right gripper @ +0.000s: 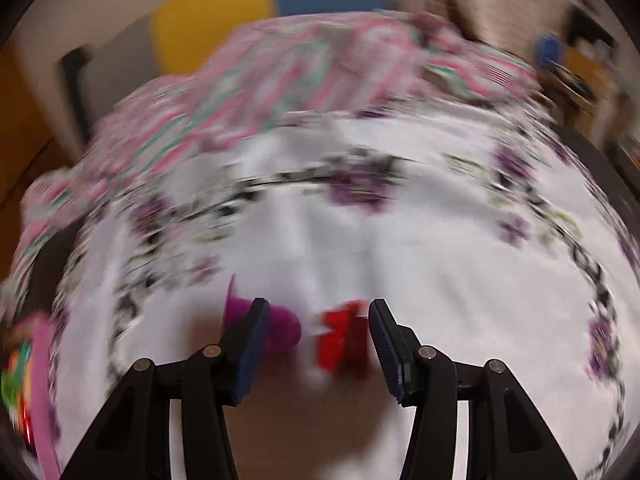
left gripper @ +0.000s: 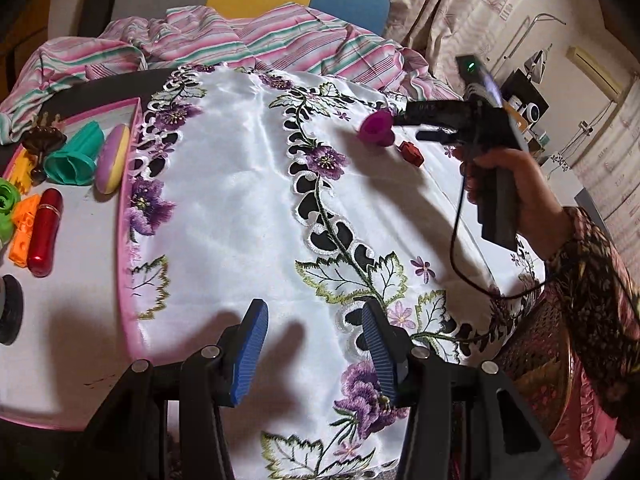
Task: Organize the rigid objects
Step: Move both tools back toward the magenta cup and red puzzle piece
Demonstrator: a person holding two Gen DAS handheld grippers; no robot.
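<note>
The purple cup (left gripper: 376,128) and the little red block (left gripper: 412,153) were the two rigid bits left out on the white embroidered cloth (left gripper: 240,220) covering the desk, side by side near its far right part. From the left wrist view, the rest of the stuff was already sitting in the pink-rimmed tray (left gripper: 128,216) on the left: a teal cup (left gripper: 74,158), a purple-and-yellow disc (left gripper: 114,160), a red cylinder (left gripper: 46,236), orange bricks (left gripper: 25,228) and a green piece (left gripper: 7,208). The left hand-held gripper (left gripper: 316,344) hung over bare cloth with its jaws partly open and nothing between them. The right hand-held gripper (left gripper: 394,128) reached in from the right, its tip just beside the purple cup, a hand (left gripper: 504,180) wrapped around its grip.

The right wrist view was badly smeared, but you could still make things out. The right hand-held gripper (right gripper: 316,340) had its jaws apart and not pressing on anything. The red block (right gripper: 340,340) sat between the fingers, and the purple cup (right gripper: 280,328) lay by the left finger, partly hidden behind it. Whether either touched a pad, I couldn't tell.

My guess is both are light, hard plastic, so they'd skid on that shiny satin. I'd pinch the block across flat faces, and the cup across its wall, not the flared rim.
</note>
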